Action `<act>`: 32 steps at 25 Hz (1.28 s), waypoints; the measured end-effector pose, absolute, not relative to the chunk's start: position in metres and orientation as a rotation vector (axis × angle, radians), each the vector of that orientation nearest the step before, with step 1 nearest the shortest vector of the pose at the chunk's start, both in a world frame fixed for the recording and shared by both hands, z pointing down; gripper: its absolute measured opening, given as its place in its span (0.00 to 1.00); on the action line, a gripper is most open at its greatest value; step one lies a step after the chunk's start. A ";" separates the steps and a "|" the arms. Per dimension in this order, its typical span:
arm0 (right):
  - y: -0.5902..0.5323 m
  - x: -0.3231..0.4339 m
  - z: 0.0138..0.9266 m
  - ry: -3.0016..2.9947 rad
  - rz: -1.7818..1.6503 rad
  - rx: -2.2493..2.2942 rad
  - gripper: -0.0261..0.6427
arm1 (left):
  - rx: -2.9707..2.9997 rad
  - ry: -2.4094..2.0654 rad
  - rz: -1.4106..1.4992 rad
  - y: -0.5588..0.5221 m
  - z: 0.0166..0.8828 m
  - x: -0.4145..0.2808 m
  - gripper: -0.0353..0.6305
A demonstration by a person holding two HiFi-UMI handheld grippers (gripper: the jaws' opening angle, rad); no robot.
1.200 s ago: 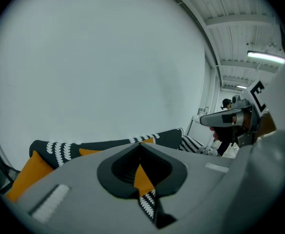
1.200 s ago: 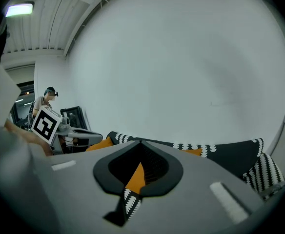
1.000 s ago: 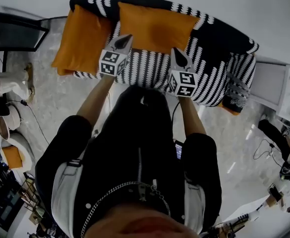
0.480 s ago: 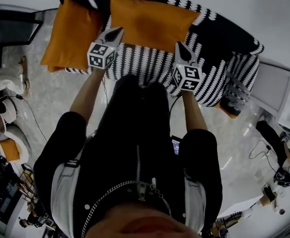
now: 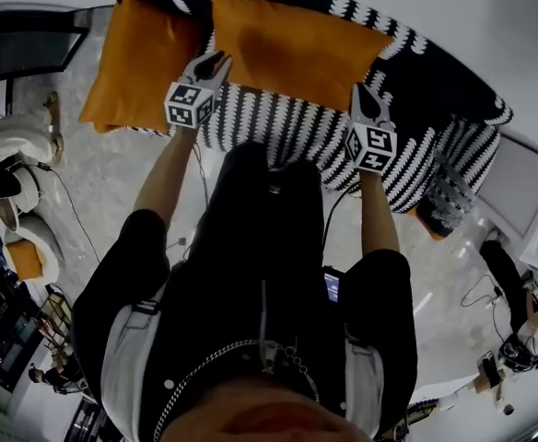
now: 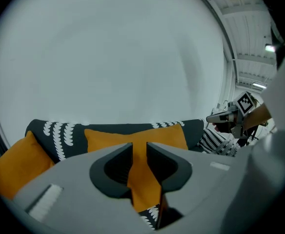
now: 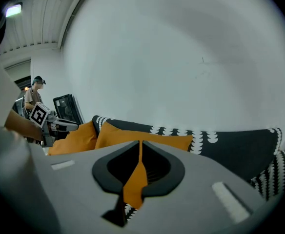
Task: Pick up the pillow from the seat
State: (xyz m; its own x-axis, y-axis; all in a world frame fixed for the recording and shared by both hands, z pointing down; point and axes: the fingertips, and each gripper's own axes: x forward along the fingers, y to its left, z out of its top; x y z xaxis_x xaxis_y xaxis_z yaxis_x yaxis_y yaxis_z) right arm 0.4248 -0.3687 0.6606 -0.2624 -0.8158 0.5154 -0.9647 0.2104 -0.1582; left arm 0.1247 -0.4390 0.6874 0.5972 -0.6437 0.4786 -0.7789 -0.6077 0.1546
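A black-and-white patterned sofa [image 5: 287, 122] holds two orange pillows: one at its left end [image 5: 135, 63] and a wide one leaning on the backrest [image 5: 297, 49]. My left gripper [image 5: 216, 61] hovers over the seat between the two pillows. Its jaws are opening, with a narrow gap and nothing between them [image 6: 139, 145]. The wide pillow [image 6: 108, 138] shows beyond them. My right gripper [image 5: 366, 95] is shut and empty [image 7: 140, 143], held over the seat just below the wide pillow's right corner [image 7: 167, 141].
A black frame [image 5: 20, 53] stands left of the sofa and a white box [image 5: 513, 178] at its right end. An orange cushion [image 5: 430, 215] lies low by the sofa's right side. Cables and clutter lie on the floor. A person [image 7: 32, 99] stands far left.
Both grippers have reached farther over the seat toward the pillows, the right one drifting rightward. The left jaws have parted a little; the right stay shut.
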 end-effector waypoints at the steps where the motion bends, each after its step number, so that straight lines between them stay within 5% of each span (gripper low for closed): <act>1: -0.374 0.427 0.669 -2.163 0.668 1.664 0.09 | 2.466 -1.155 0.550 -0.444 0.695 0.121 0.21; 7: -0.400 0.429 0.700 -2.204 0.717 1.644 0.26 | 2.410 -1.104 0.575 -0.471 0.736 0.108 0.38; 19: -0.420 0.443 0.794 -2.117 0.867 1.611 0.79 | 2.286 -1.038 0.577 -0.510 0.821 0.081 0.83; 32: -0.420 0.460 0.890 -2.009 1.051 1.484 0.89 | 2.226 -0.897 0.684 -0.505 0.894 0.090 0.88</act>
State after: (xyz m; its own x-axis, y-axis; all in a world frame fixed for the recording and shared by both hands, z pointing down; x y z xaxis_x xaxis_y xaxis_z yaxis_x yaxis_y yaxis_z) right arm 0.4602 -0.4199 0.8901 -0.3359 -0.6124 0.7157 -0.9371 0.1408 -0.3193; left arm 0.0896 -0.5045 0.8942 0.6325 -0.4120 0.6559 -0.7417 -0.5661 0.3597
